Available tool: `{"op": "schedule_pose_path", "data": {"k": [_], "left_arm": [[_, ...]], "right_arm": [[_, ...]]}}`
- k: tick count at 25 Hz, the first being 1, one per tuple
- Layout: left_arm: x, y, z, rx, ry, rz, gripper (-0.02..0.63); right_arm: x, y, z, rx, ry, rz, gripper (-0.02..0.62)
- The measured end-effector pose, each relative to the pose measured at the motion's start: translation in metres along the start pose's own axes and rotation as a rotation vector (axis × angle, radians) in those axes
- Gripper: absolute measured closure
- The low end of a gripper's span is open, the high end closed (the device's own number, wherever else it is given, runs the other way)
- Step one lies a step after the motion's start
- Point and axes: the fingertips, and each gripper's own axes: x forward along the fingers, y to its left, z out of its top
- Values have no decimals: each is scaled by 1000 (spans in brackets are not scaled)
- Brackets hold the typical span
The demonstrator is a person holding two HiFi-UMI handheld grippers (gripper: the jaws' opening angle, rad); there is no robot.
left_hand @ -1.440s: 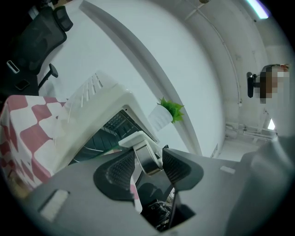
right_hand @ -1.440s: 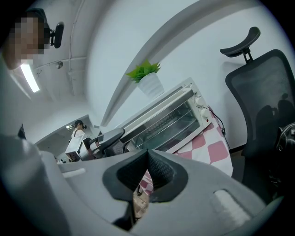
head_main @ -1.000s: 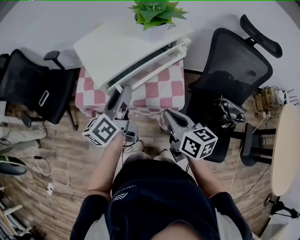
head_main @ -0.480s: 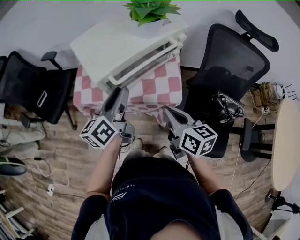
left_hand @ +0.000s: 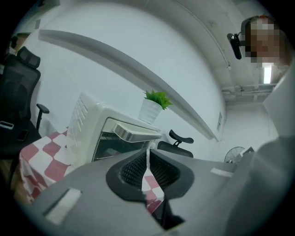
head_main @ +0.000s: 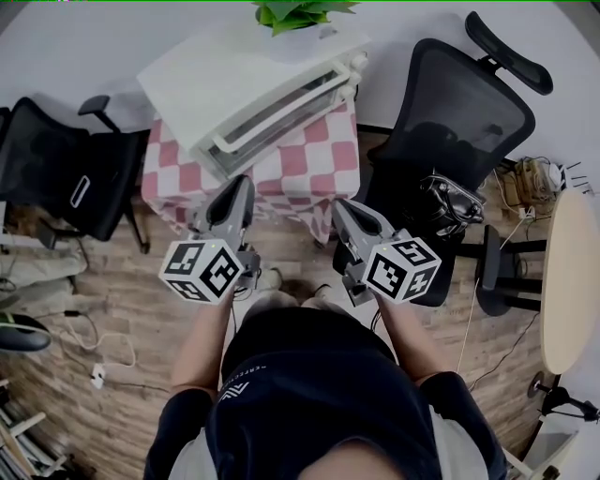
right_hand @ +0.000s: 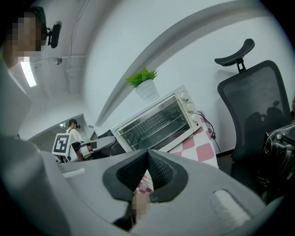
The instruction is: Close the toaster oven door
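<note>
Oven (head_main: 246,92) on checked-cloth desk (head_main: 319,167), filling back edge; door (head_main: 281,114) upright, flush against front. Plant (head_main: 296,13) on oven top. Left tool (head_main: 240,184) off desk's front edge, jaws closing, nearly together, nothing between. Right tool (head_main: 341,207) beside it, jaws together, empty.

- One oven (head_main: 253,94)
- Three oven knobs (right_hand: 190,107)
- One potted plant (head_main: 295,11)
- One checked cloth (head_main: 309,169)
- Two black chairs: left chair (head_main: 56,178), right chair (head_main: 459,131)
- One round table (head_main: 572,281)
- One fan (left_hand: 235,154)
- One distant person (right_hand: 73,131)
- One strip light (right_hand: 27,71)
</note>
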Motion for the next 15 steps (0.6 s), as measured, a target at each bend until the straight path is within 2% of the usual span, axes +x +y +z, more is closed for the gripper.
{"op": "schedule_pose_path", "data": {"k": [9,15], "left_arm": [[-8,-13,-13,273,96,43,606],[-12,-18,-18,360,135,44,606]], "right_arm": [[-6,-1,1,-32,-12,-30,594],[-7,4,2,-62,-19,-33,594]]}}
